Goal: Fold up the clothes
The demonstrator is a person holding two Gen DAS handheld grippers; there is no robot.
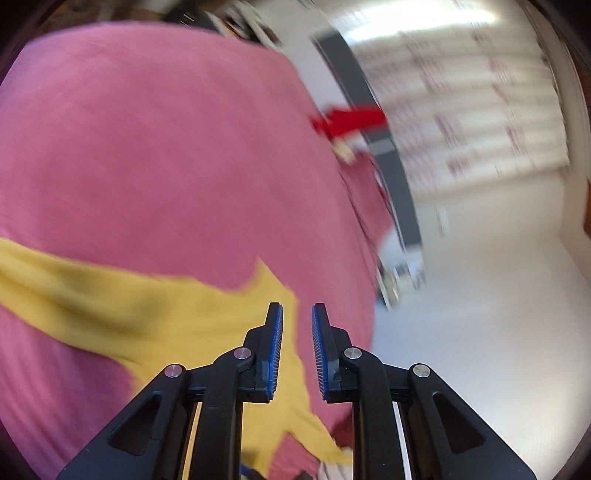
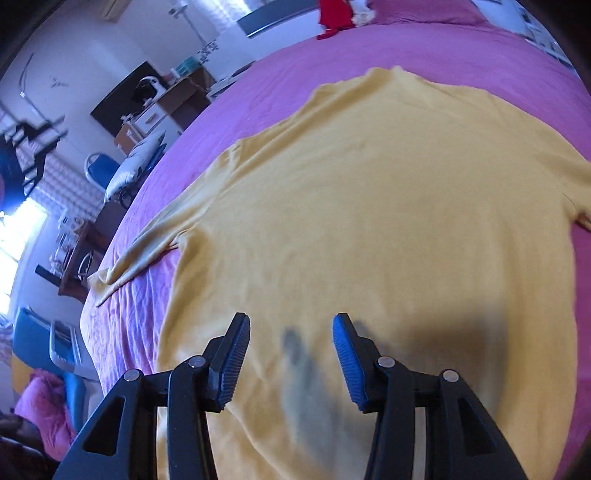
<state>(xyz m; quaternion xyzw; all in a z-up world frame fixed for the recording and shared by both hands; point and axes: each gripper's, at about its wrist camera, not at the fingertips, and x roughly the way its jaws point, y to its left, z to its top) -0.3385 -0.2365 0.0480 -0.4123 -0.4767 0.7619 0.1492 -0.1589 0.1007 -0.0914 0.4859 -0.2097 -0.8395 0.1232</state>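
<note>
A yellow long-sleeved shirt (image 2: 369,206) lies spread flat on a pink bed sheet (image 2: 443,48), its left sleeve (image 2: 147,247) reaching toward the bed's left edge. My right gripper (image 2: 291,321) is open and empty, hovering above the shirt's lower part and casting a shadow on it. In the blurred left wrist view, my left gripper (image 1: 297,310) is open and empty above a part of the yellow shirt (image 1: 129,314) near the bed's right edge; the pink sheet (image 1: 147,147) fills the view beyond.
A red garment (image 2: 332,14) lies at the far end of the bed; it also shows in the left wrist view (image 1: 351,120). Left of the bed stand a blue chair (image 2: 103,170), wooden furniture (image 2: 162,107) and a pink bundle (image 2: 44,406). White floor (image 1: 480,332) lies beside the bed.
</note>
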